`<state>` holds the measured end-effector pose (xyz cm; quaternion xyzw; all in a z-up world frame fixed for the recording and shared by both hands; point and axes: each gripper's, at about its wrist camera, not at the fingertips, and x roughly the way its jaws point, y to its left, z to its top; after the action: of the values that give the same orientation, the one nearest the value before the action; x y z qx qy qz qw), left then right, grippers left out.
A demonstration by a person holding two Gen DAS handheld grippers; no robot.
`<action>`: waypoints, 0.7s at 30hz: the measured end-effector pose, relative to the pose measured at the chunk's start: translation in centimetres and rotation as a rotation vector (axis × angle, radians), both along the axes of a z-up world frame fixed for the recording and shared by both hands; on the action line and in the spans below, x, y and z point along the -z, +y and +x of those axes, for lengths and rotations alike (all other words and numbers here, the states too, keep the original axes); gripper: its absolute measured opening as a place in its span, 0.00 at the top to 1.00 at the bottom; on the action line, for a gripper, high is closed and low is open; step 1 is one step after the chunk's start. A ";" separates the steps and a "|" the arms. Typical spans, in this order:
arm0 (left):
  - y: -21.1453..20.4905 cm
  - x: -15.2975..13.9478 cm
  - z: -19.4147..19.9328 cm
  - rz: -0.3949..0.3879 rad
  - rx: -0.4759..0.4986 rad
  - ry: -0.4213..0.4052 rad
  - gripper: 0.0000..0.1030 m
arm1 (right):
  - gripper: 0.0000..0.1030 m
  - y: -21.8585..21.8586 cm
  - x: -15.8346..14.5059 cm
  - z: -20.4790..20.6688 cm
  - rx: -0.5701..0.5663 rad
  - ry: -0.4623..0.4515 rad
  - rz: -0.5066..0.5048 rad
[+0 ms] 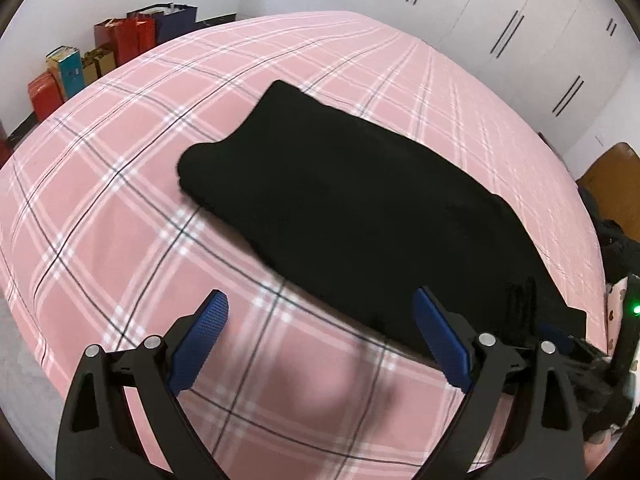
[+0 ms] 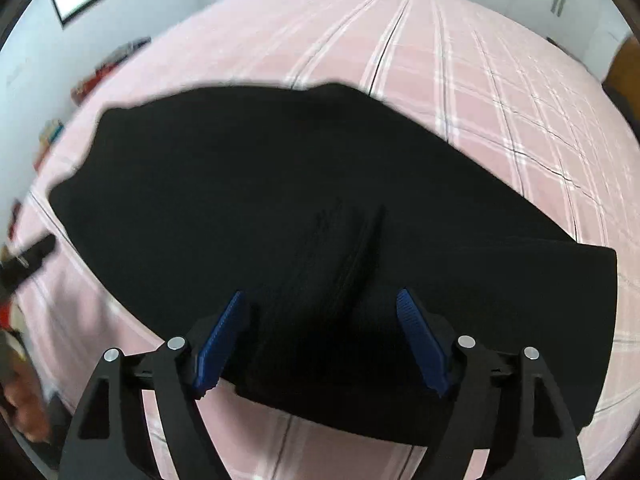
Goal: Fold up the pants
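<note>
pants [image 1: 360,208] flat, both grippers spread, hovering

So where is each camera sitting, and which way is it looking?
Left wrist view: sits on the left tongs, open over the pink plaid bed, looking along it at the black pants; the right tongs peek in at the right edge.
Right wrist view: sits on the right tongs, open around the pants' near edge; a hand shows blurred at the left edge.
Both share the pants and the bed.
</note>
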<state>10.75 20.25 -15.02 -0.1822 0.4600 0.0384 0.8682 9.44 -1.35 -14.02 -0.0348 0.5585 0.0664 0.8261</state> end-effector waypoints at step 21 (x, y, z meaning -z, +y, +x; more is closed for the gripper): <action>3.2 1.2 3.4 -0.096 -0.078 0.022 0.11 | 0.26 2.2 -5.1 -3.7 -0.022 -0.193 0.027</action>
<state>14.19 23.43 -16.19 -0.2407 0.4635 0.0521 0.8512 5.77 0.83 -8.91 -0.0358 0.4751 0.0793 0.8756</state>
